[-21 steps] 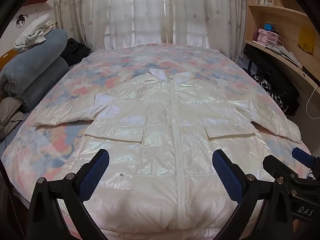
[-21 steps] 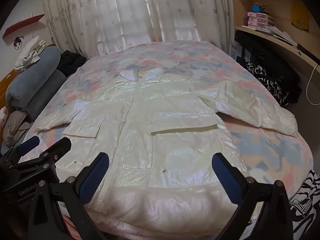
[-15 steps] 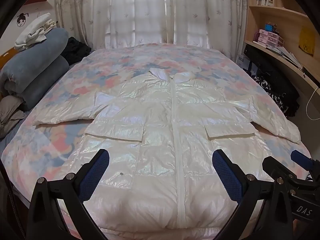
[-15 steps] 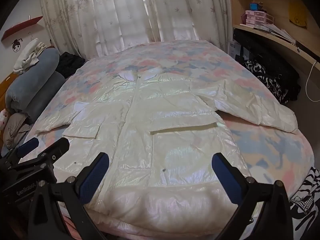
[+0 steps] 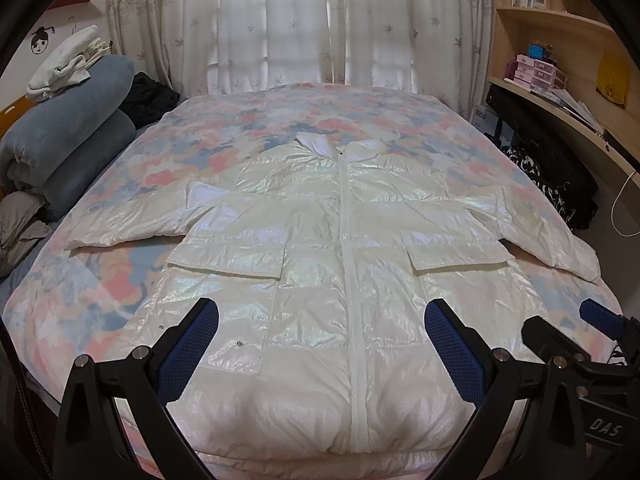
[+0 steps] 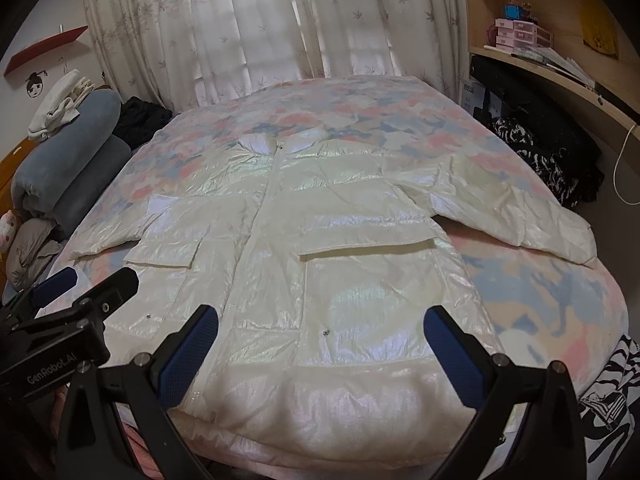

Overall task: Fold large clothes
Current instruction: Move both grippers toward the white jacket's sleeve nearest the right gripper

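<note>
One bed fills both views, its pink and blue floral cover running from the near edge under my cameras to the far edge below the curtains. Rolled grey blankets are stacked along its left edge, and dark clothes are heaped off its right edge under the shelves.

On it lies the jacket, a shiny white quilted one, face up and zipped. Its hem reaches the bed's near edge and its collar points at the far edge. Both sleeves are spread wide: the left sleeve reaches toward the left edge, the right sleeve toward the right edge. Two pocket flaps sit level across the body.

My left tongs hang over the hem with the jaws spread wide and nothing between them. My right tongs are the same, jaws wide, empty, above the right half of the hem. Each points steeply down at the fabric; neither touches it.

I judge folding has not begun: the garment is only laid out flat. The next move, as I read it, is to bring a sleeve in across the chest. That calls for reaching out to a cuff, closing on slippery, puffy fabric, and lifting it clear so that the body does not drag.
</note>
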`<state>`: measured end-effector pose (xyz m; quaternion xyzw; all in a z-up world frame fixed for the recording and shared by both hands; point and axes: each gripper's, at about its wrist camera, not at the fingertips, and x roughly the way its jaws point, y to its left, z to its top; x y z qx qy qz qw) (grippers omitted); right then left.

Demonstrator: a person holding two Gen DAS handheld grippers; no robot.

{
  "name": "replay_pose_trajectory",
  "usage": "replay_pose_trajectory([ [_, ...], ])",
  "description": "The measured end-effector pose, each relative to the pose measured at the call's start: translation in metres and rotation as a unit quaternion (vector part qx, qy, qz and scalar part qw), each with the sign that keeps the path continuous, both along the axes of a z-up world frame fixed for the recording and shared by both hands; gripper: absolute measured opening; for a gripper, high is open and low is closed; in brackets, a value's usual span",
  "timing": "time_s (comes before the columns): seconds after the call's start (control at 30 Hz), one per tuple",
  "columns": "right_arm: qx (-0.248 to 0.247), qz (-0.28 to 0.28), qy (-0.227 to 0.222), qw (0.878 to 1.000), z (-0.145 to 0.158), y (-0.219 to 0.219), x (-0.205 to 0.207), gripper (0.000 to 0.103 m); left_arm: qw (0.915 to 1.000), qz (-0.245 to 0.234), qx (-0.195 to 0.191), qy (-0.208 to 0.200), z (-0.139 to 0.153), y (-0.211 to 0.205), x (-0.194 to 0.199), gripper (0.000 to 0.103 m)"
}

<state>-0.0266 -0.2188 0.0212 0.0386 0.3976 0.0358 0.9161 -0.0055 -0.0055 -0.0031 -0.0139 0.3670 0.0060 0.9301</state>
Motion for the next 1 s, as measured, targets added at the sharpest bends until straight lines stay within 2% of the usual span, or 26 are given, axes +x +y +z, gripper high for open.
replay_pose_trajectory([
  [0.2, 0.034, 0.008, -0.005, 0.999, 0.007, -0.008, 0.0, 0.103, 0.9997, -0.012, -0.019, -0.002, 0.001, 0.0, 0.001, 0.102],
  [0.4, 0.007, -0.012, -0.024, 1.0, 0.02, -0.008, -0.004, 0.103, 0.9993, -0.015, -0.034, 0.003, 0.01, 0.001, 0.003, 0.102],
  [0.53, -0.03, -0.03, -0.038, 0.998, 0.029, -0.005, -0.007, 0.103, 0.9997, -0.018, -0.018, 0.004, 0.013, -0.001, 0.002, 0.102],
  [0.7, -0.038, -0.037, -0.043, 0.998, 0.034, -0.005, -0.01, 0.103, 0.9996, -0.026, -0.012, 0.002, 0.019, 0.0, 0.001, 0.102],
  [0.83, -0.045, -0.041, -0.039, 0.997, 0.033, -0.006, -0.01, 0.103, 0.999, -0.027, -0.006, -0.035, 0.024, -0.003, 0.0, 0.102],
  [1.0, -0.048, -0.046, -0.039, 0.997, 0.035, -0.013, -0.011, 0.103, 0.9974, -0.044, -0.024, -0.052, 0.034, -0.009, 0.004, 0.102],
])
